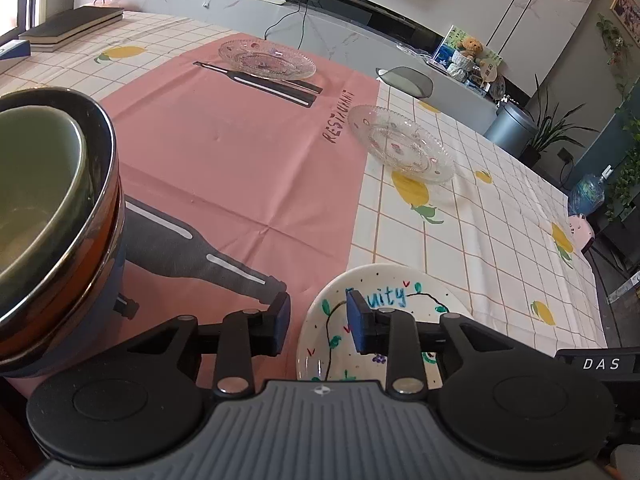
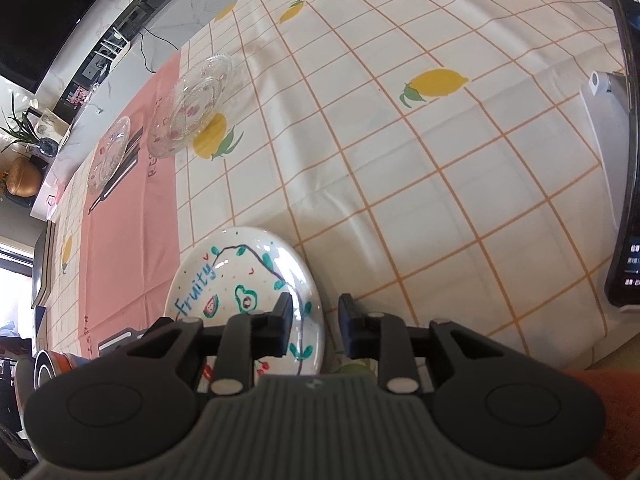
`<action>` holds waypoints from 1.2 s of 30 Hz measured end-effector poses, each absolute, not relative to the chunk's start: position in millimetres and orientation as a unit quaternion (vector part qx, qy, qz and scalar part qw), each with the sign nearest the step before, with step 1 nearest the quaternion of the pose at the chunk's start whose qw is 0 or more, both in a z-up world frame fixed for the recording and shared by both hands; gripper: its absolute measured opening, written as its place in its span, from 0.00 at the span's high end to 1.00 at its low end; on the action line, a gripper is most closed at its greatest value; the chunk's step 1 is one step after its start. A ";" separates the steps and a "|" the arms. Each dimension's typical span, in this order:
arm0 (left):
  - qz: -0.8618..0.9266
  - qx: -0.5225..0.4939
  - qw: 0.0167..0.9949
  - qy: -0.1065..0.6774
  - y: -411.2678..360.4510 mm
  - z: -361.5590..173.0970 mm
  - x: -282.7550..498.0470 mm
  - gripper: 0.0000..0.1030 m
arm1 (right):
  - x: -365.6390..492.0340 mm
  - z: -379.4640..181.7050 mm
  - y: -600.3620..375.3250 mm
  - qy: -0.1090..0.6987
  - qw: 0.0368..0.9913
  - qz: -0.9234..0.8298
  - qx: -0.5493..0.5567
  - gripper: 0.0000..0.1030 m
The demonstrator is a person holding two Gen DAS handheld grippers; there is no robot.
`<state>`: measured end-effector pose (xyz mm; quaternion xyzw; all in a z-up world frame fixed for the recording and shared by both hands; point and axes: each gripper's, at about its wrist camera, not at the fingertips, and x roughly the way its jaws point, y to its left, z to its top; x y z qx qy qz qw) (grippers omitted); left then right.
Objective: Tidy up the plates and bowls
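Left wrist: my left gripper [image 1: 318, 322] has its jaws apart, empty, over the "Fruity" plate's [image 1: 404, 280] rim at the table's near edge.
Stacked bowls [image 1: 52, 216]: near-left corner.
Right wrist: my right gripper [image 2: 314, 326] is spread, straddling that plate's [image 2: 240, 268] right rim.
Two glass plates [image 2: 196, 104]: farther back.

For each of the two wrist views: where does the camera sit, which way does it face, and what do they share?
Left wrist: behind the open left gripper, facing along the table toward the two glass plates; stacked bowls on its left.
Right wrist: behind the open right gripper, looking down across the lemon tablecloth; an orange sleeve shows at lower right.
Shared: the painted plate, both glass plates and the pink mat.
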<state>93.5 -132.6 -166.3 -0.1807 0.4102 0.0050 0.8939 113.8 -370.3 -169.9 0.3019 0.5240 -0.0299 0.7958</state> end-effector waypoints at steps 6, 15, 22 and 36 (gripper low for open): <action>0.014 -0.161 0.907 0.389 -134.5 -154.1 89.9 0.55 | 110.0 -162.0 -366.6 0.505 0.815 -0.035 0.281 0.73; -0.029 -0.104 0.908 0.405 -149.1 -128.2 106.2 0.54 | 115.5 -144.2 -348.5 0.488 0.847 -0.007 0.210 0.62; -0.039 -0.093 0.901 0.423 -150.2 -109.1 139.8 0.54 | 136.0 -130.5 -339.2 0.462 0.871 -0.006 0.168 0.57; -0.011 -0.102 0.901 0.422 -147.2 -111.8 212.1 0.59 | 203.4 -141.7 -346.3 0.423 0.886 -0.041 0.187 0.56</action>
